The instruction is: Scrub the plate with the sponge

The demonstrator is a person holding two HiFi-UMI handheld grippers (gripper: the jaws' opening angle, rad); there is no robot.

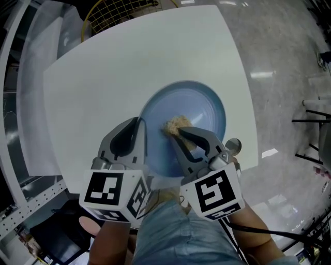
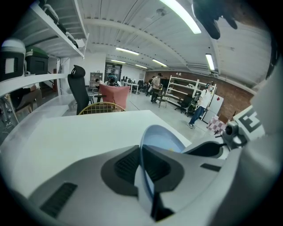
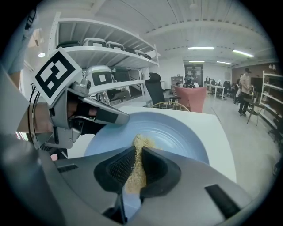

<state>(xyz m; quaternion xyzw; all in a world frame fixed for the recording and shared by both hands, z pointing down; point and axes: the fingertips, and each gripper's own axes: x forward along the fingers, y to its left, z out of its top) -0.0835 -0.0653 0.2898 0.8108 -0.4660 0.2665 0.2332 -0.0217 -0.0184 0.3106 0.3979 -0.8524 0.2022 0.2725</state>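
A pale blue plate (image 1: 199, 111) lies on the white table (image 1: 103, 83) near its front edge. My left gripper (image 1: 140, 135) is shut on the plate's left rim; in the left gripper view the rim (image 2: 143, 170) runs edge-on between the jaws. My right gripper (image 1: 175, 133) is shut on a tan fibrous sponge (image 1: 176, 124) that rests on the plate's inner face. In the right gripper view the sponge (image 3: 135, 165) is squeezed between the dark pads over the plate (image 3: 177, 137), with the left gripper (image 3: 112, 117) at the rim to the left.
A yellow wire chair (image 1: 121, 11) stands beyond the table's far edge. The table's right edge (image 1: 248, 93) drops to a glossy grey floor. Shelving (image 3: 106, 42) with bins stands to the left, and people and chairs are far across the room.
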